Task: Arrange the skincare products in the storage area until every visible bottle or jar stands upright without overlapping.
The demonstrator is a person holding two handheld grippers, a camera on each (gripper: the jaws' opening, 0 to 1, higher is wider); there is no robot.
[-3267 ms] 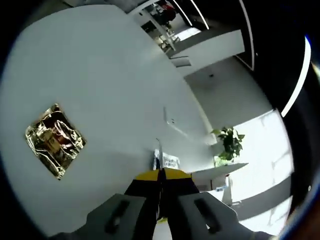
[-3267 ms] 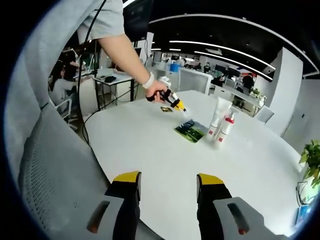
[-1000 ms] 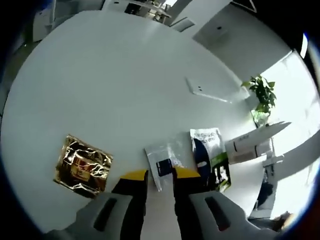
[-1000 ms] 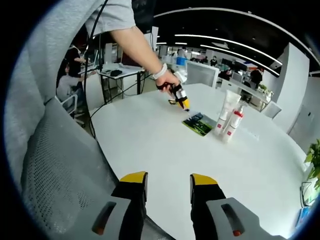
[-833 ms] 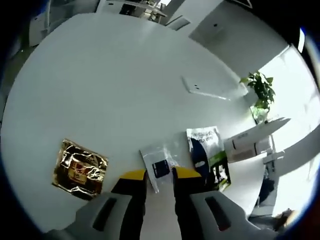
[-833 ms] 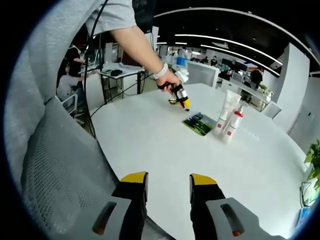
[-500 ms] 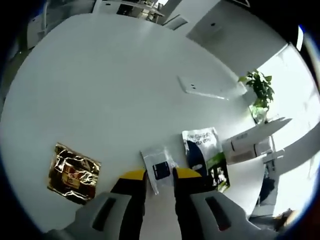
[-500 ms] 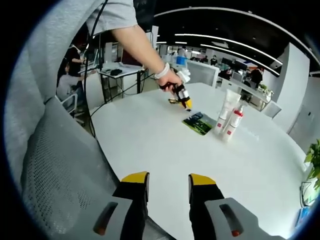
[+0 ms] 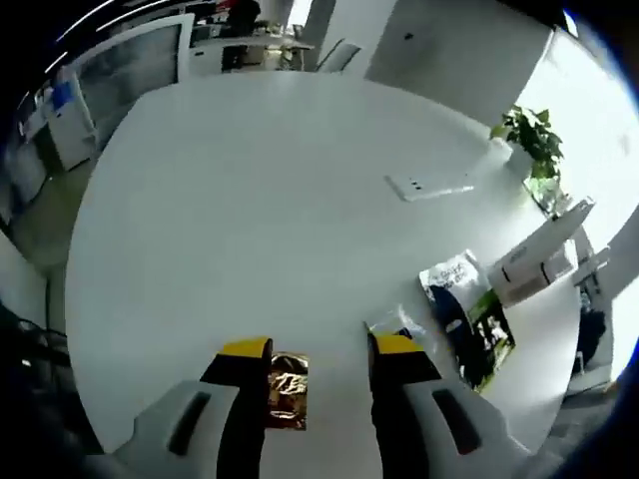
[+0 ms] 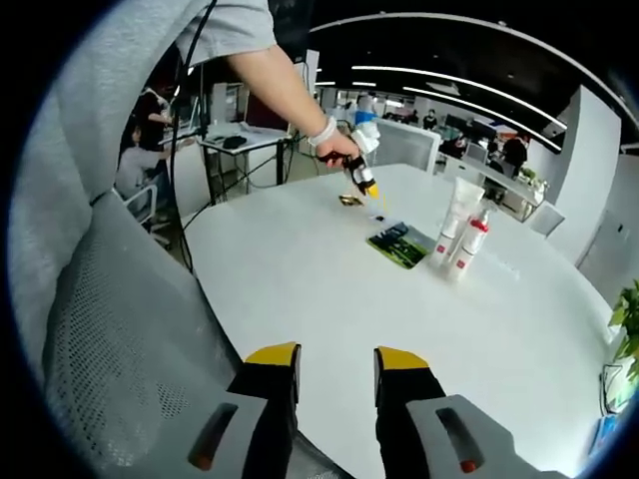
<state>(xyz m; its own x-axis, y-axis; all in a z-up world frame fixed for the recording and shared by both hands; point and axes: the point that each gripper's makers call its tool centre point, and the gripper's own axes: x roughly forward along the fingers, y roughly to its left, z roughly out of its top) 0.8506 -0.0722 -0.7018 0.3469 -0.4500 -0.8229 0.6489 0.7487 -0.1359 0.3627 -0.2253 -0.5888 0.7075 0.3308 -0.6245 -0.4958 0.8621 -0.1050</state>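
Left gripper (image 9: 318, 347) held apart above gold foil sachet (image 9: 283, 387), low centre, probably lining up a pick. Right gripper (image 10: 336, 355) apart too, idle over white bench (image 10: 399, 329).

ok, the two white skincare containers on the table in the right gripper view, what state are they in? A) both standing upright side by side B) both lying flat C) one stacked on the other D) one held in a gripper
A: the white tube and the red-collared spray bottle both stand upright next to each other on the white table, just beside the green sachet.
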